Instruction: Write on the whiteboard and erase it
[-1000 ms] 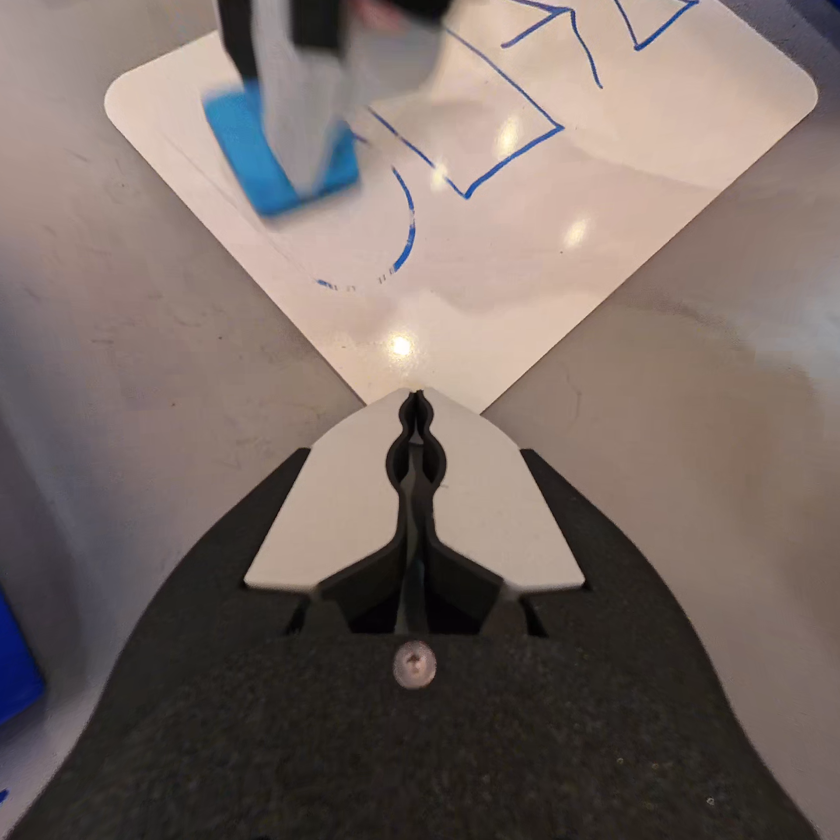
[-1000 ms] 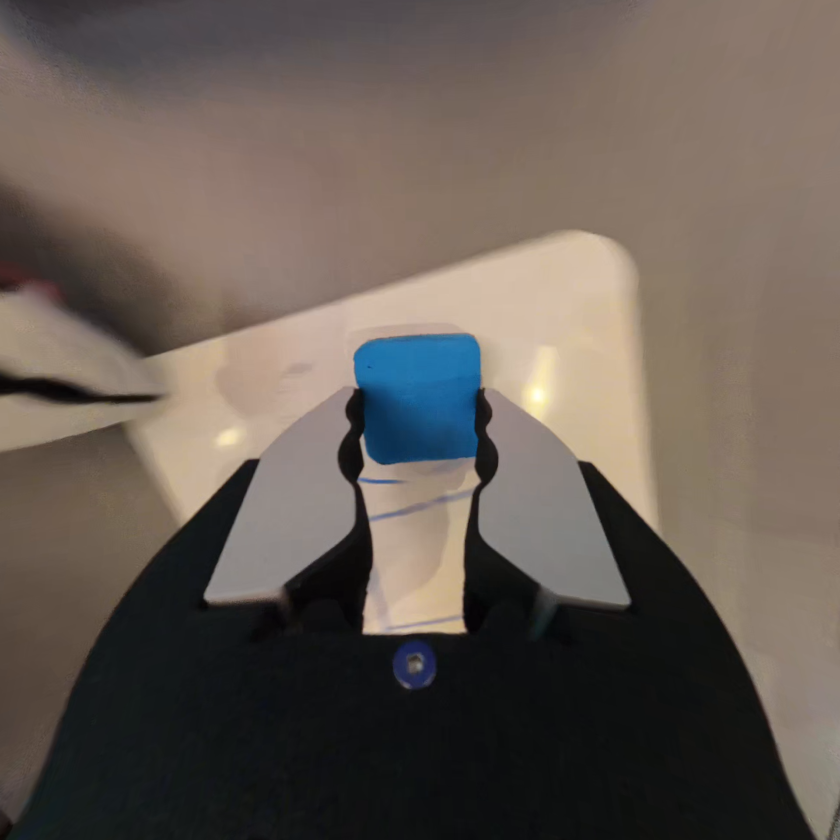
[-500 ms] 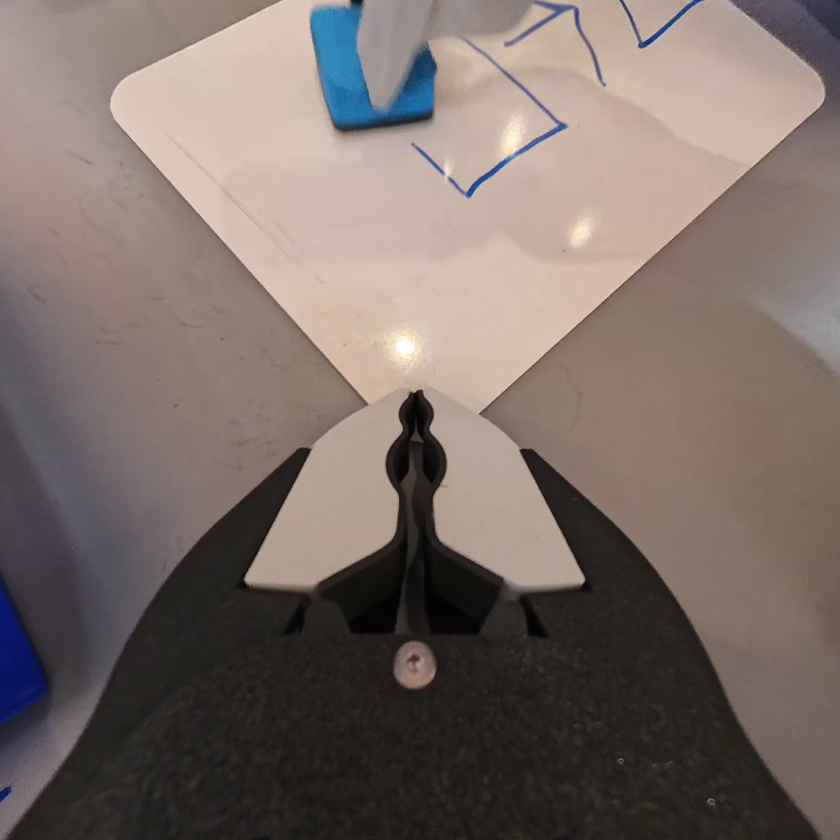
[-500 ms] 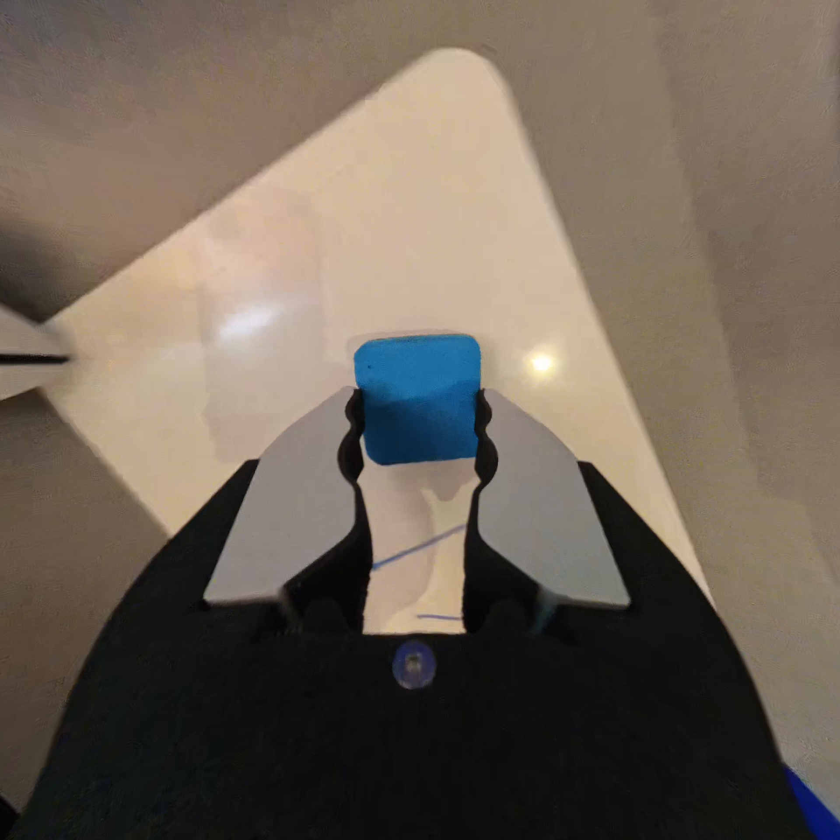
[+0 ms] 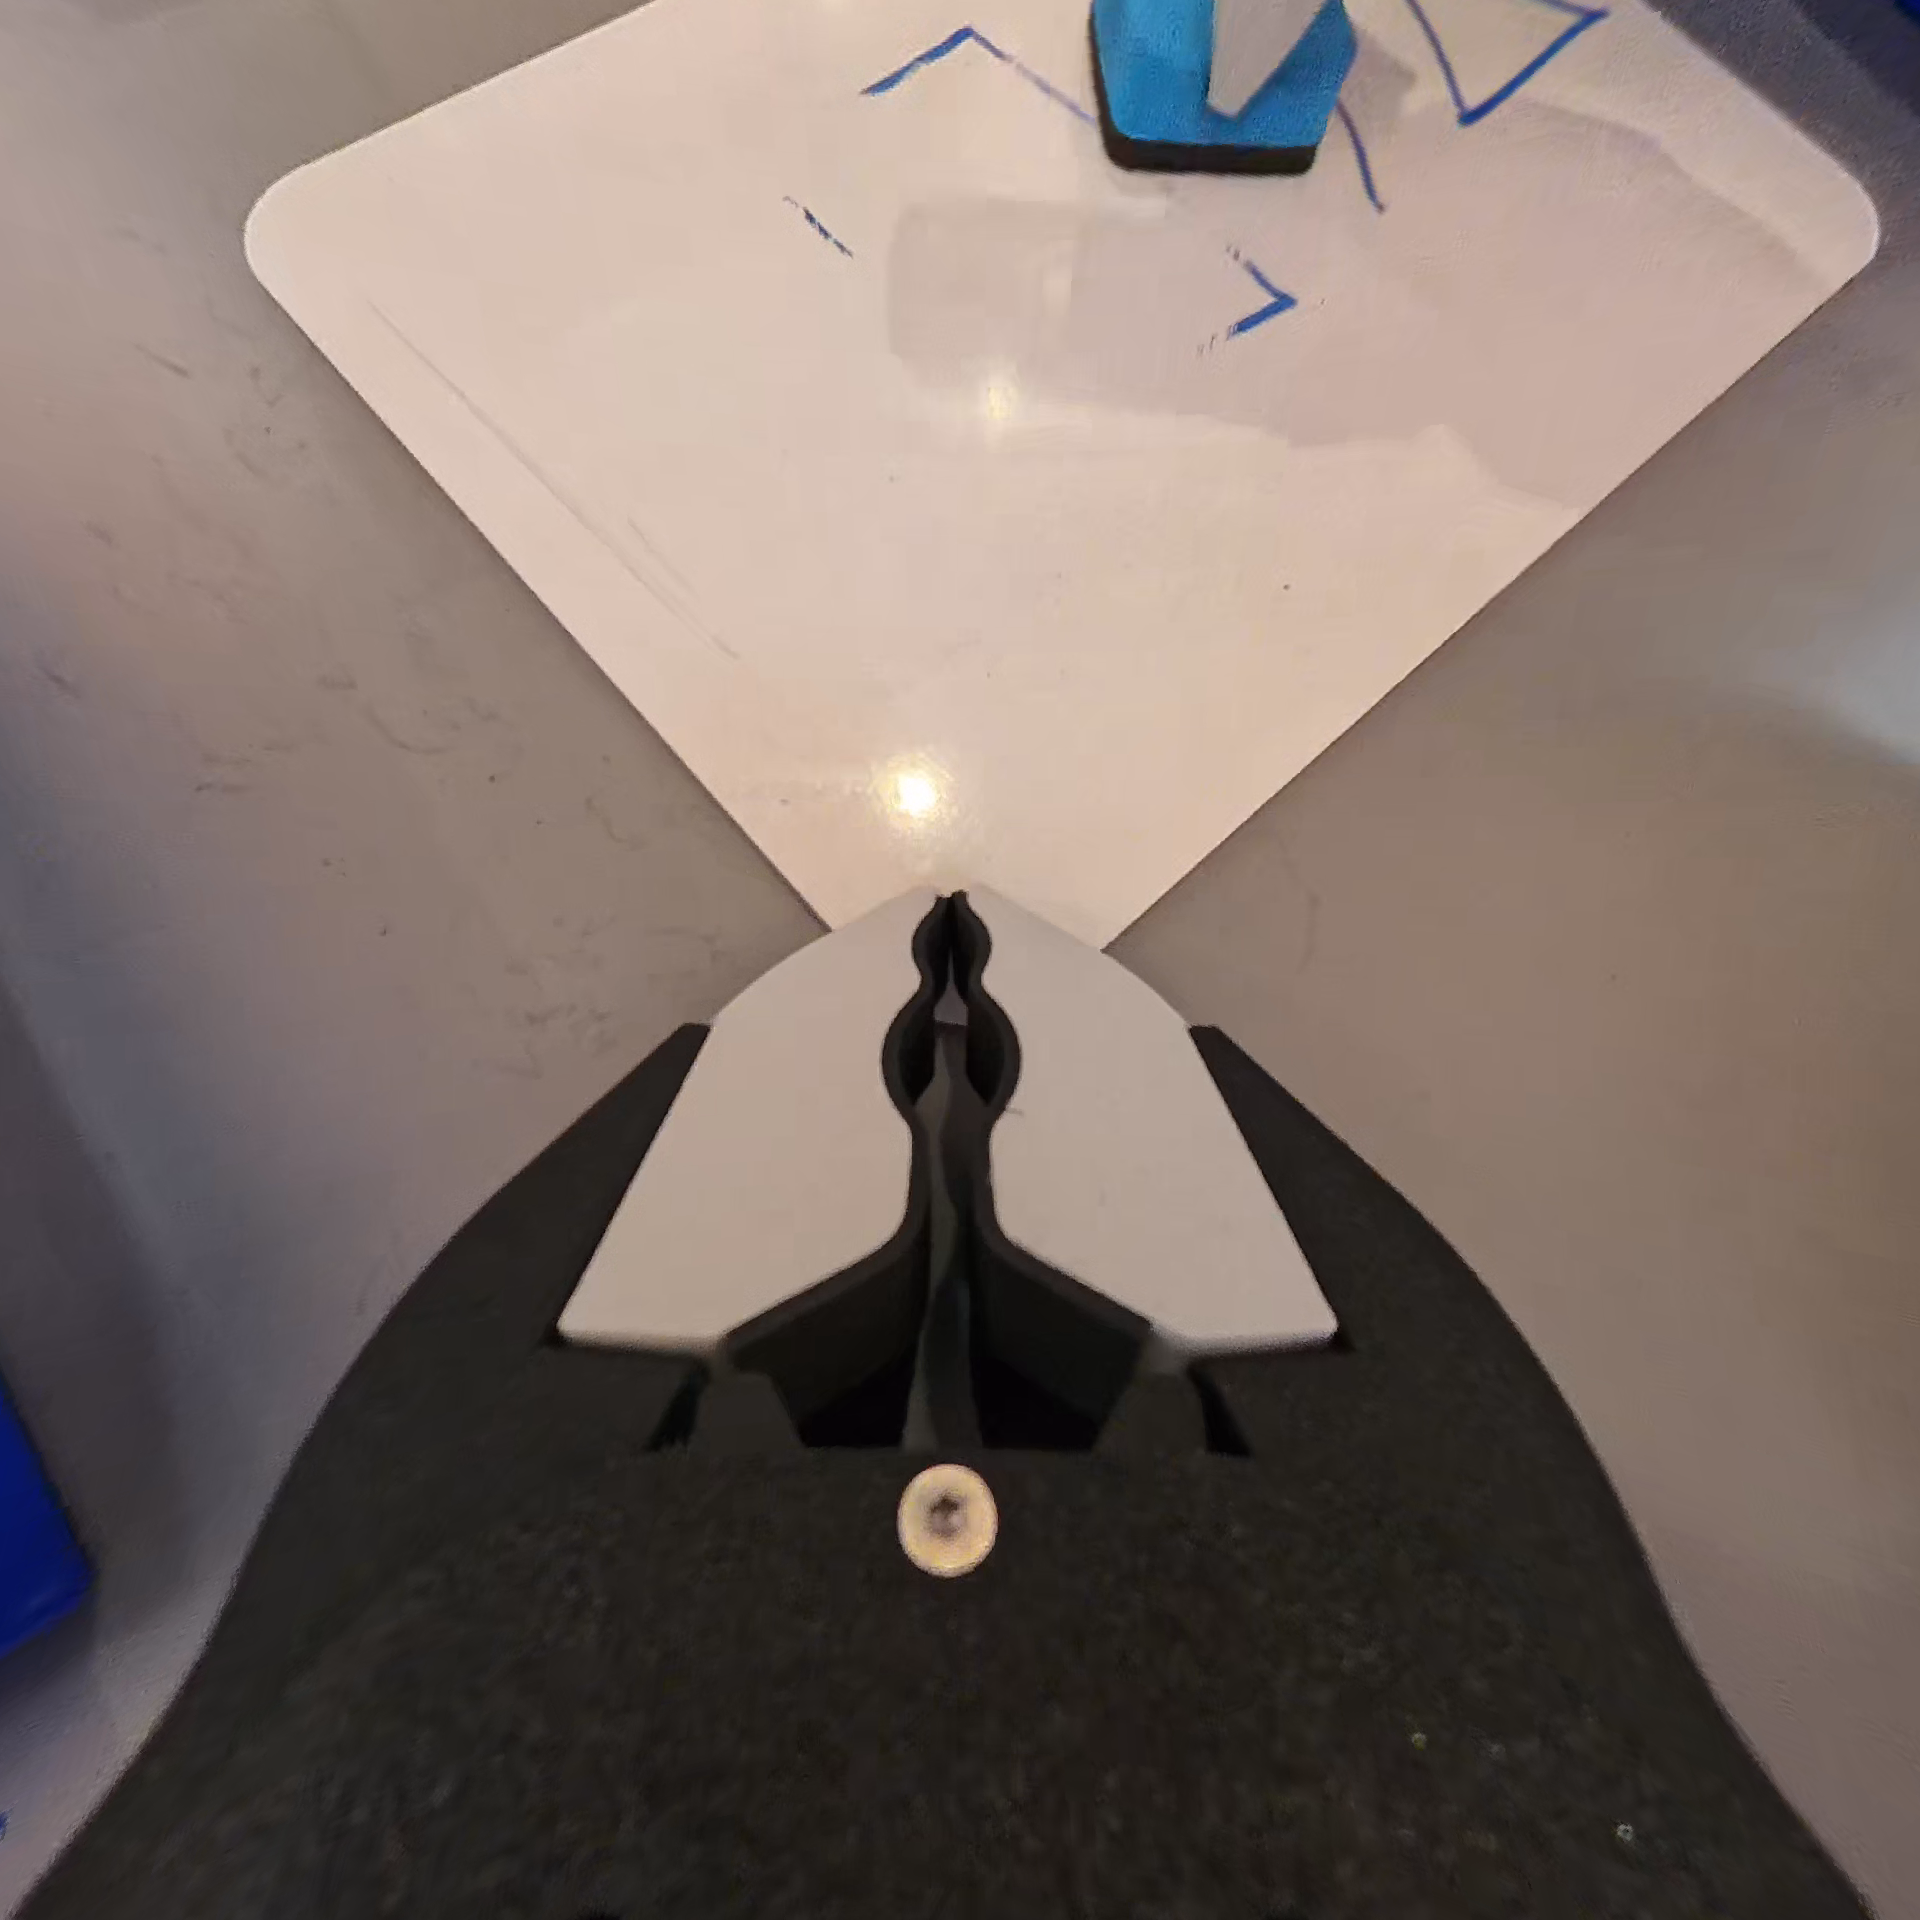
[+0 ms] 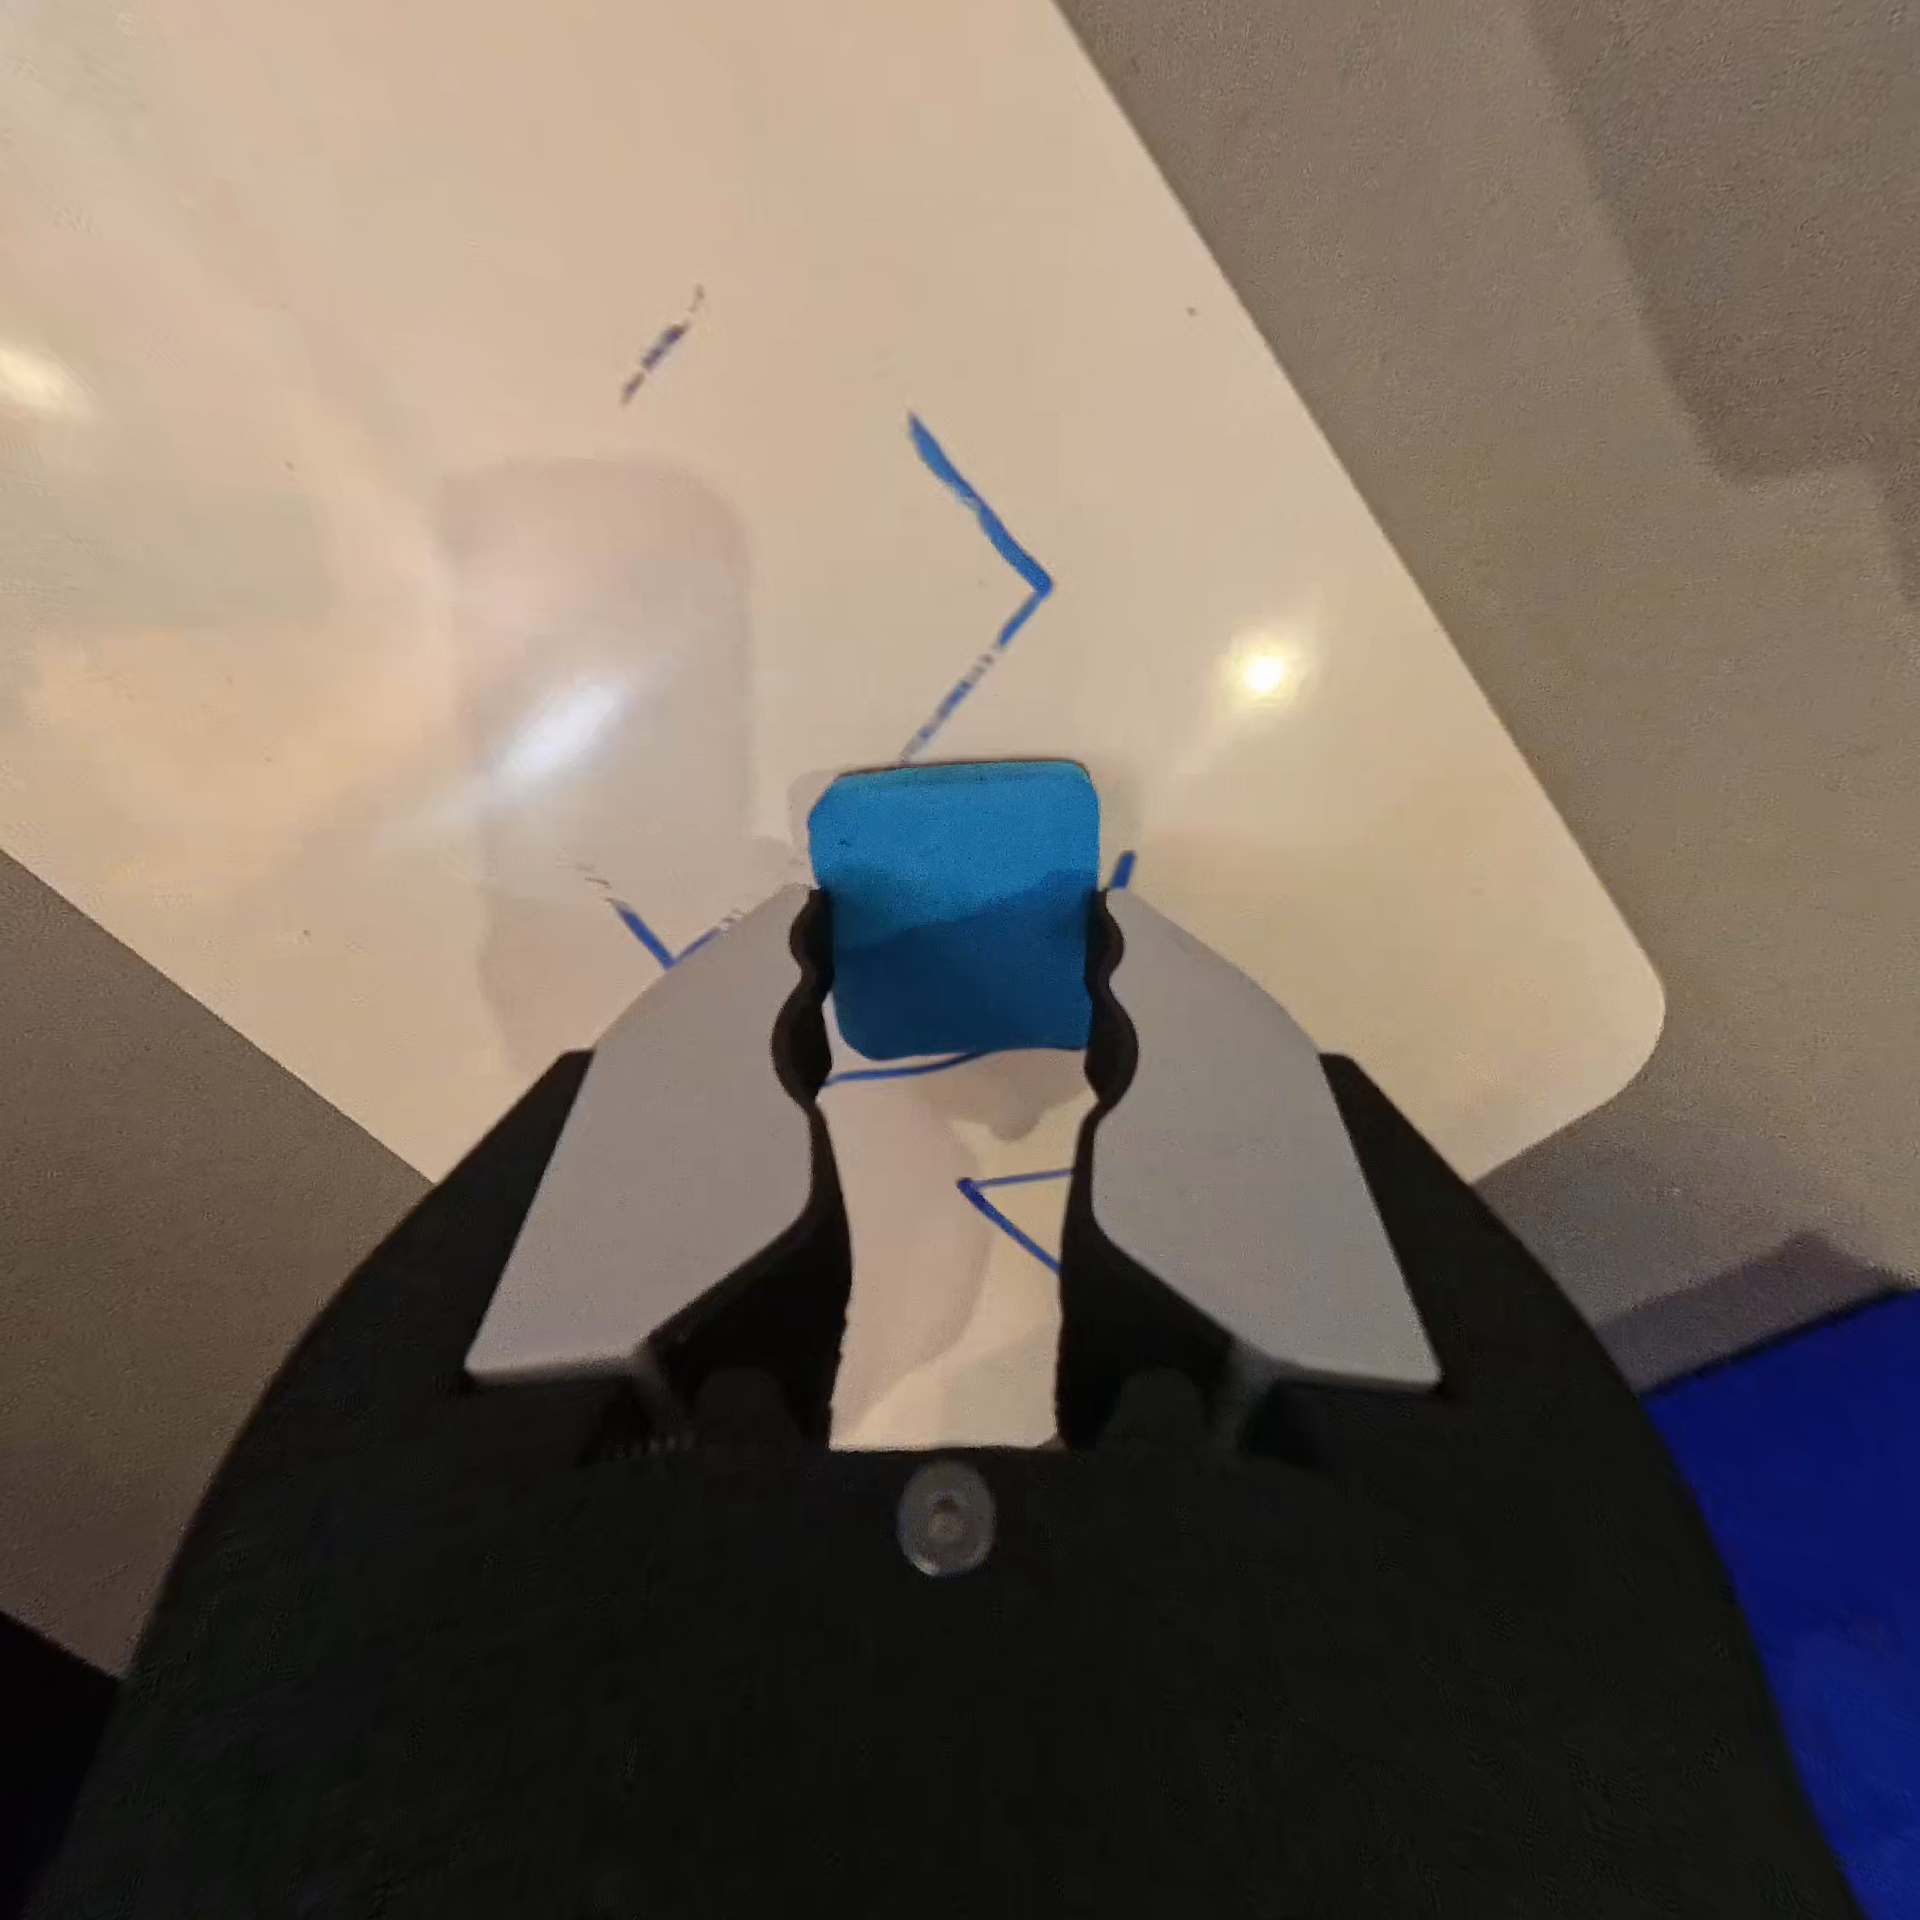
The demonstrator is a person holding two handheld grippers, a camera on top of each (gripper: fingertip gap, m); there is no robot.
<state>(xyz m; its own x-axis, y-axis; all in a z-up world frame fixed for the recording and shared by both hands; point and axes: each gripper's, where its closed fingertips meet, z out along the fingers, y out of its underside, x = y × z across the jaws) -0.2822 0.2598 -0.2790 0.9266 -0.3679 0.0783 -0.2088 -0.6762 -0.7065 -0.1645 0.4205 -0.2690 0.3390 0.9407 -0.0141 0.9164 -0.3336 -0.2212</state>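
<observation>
Eraser (image 6: 956,935) pinched between right gripper (image 6: 956,971) fingertips, pressed on whiteboard (image 5: 935,582), shifted farther over since earlier; square outline mostly wiped away. Left gripper (image 5: 951,925) closed empty at near corner, unmoved.

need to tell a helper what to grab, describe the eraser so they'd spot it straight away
Find the white whiteboard lying flat on the grey table. On it, among blue marker lines, the eraser is the small bright blue square block with a dark underside, pinched by the right hand-held gripper, the only solid thing there.
</observation>
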